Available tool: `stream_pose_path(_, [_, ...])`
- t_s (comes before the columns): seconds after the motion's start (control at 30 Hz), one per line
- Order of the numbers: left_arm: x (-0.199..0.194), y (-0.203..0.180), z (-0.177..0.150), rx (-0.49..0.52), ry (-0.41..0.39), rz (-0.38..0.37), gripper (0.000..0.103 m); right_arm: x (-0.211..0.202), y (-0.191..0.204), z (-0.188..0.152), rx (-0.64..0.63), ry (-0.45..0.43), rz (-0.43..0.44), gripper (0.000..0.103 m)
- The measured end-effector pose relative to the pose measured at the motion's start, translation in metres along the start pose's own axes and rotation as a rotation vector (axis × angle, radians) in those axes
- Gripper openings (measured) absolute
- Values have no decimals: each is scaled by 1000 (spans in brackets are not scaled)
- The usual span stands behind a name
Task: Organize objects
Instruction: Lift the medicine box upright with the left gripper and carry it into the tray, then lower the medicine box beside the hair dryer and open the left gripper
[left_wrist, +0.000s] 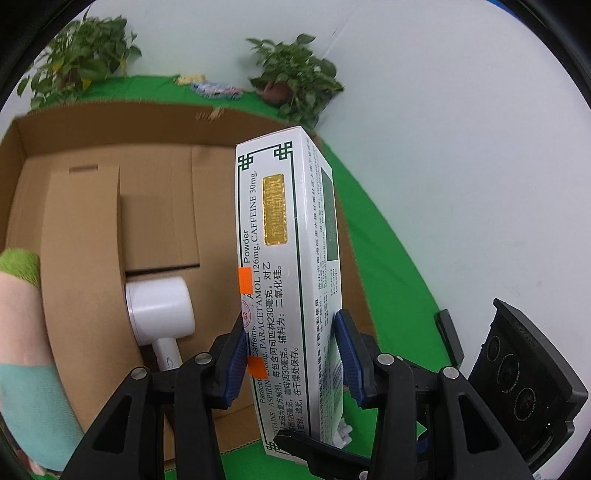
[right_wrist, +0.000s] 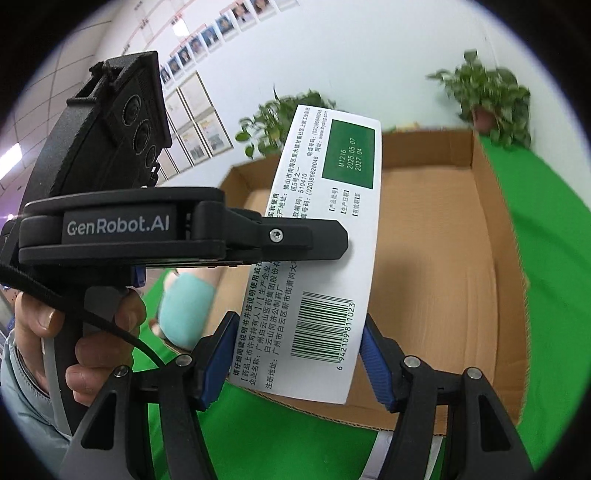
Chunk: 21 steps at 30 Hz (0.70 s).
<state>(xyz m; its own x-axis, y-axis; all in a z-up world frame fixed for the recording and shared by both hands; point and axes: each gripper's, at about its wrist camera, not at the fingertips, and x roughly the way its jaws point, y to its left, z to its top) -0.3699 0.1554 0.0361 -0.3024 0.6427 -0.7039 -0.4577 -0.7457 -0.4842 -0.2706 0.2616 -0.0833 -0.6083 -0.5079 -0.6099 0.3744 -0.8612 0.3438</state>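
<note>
A long white medicine box (left_wrist: 280, 236) with green borders and a gold label hangs over an open cardboard carton (left_wrist: 74, 184). My left gripper (left_wrist: 291, 332) is shut on the box's near end, blue pads on its two narrow sides. In the right wrist view the barcode side of the medicine box (right_wrist: 332, 206) faces me. My right gripper (right_wrist: 299, 332) is shut on its lower end. The left gripper's upper finger (right_wrist: 325, 240) presses across that same face. The right gripper's finger (left_wrist: 295, 443) crosses the box's bottom edge in the left wrist view.
Inside the carton lies a white hair-dryer-like item (left_wrist: 159, 306). A pink, teal and green plush toy (left_wrist: 22, 332) sits at the carton's left side. Potted plants (left_wrist: 295, 77) stand at the back of the green cloth (left_wrist: 384, 266). A hand (right_wrist: 92, 332) holds the left gripper's handle.
</note>
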Motion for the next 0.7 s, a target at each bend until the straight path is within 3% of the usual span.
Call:
stream_pose_path(0.33, [75, 50, -14, -102, 133, 43, 42, 43, -31, -30, 95, 143, 8, 62])
stream_pose_path(0.7, [83, 55, -13, -117, 188, 86, 46, 49, -34, -44, 66, 203, -97, 61])
